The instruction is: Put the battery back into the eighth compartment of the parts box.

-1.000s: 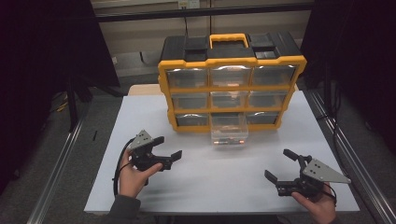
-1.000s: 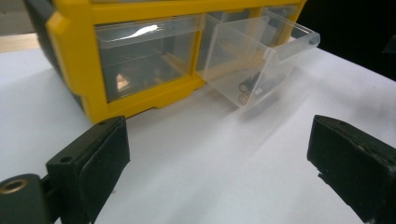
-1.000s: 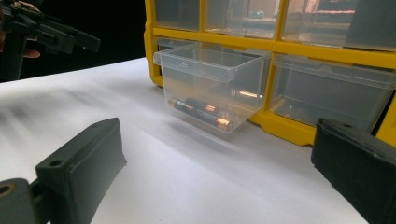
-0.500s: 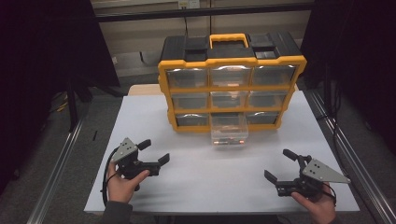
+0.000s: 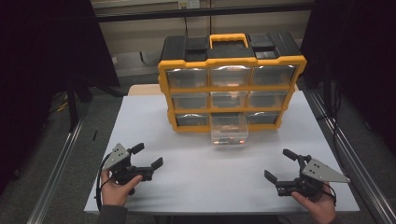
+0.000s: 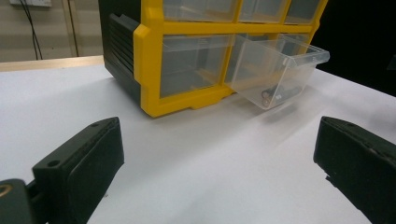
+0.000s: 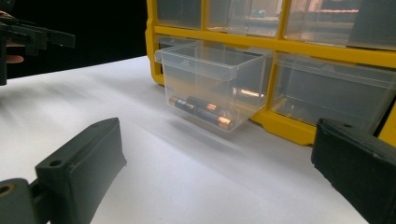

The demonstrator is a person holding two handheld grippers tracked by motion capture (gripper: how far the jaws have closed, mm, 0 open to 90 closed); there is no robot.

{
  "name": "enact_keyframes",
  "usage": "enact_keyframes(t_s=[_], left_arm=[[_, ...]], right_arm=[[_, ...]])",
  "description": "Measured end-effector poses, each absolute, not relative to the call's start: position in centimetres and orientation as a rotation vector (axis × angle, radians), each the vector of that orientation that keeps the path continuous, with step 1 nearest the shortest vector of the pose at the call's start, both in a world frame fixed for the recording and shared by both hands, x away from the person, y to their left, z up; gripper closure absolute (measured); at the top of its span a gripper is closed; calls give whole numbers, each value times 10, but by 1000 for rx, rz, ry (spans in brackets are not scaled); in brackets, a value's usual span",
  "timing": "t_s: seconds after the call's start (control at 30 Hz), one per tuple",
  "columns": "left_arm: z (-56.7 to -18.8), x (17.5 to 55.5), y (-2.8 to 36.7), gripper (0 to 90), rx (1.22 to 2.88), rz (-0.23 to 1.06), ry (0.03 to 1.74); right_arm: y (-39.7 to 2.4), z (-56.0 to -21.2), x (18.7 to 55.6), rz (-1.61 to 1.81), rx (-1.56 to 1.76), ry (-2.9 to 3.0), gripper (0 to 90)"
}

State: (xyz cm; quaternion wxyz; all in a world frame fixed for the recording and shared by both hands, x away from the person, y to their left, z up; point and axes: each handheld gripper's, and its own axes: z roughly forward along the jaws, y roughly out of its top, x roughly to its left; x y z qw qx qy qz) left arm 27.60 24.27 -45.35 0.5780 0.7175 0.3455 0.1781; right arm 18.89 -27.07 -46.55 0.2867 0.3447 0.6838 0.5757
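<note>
The left gripper (image 5: 148, 157) has drawn nearer, jaws just spreading, empty; right gripper (image 5: 283, 164) spread; clear drawer (image 5: 228, 129) juts open, holding batteries (image 7: 200, 110).

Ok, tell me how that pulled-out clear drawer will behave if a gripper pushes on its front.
The clear drawer hangs out of the yellow cabinet, so it would probably slide back in rather than tip. Its walls look thin and glossy, likely light and a bit slippery for the pads. The batteries lie loose on its floor and may well roll.
</note>
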Motion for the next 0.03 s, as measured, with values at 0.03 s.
enact_keyframes(t_s=[0.03], left_arm=[[-454,277,244,9,1696,416,796]], right_arm=[[-271,-465,189,1539,935,1820,17]])
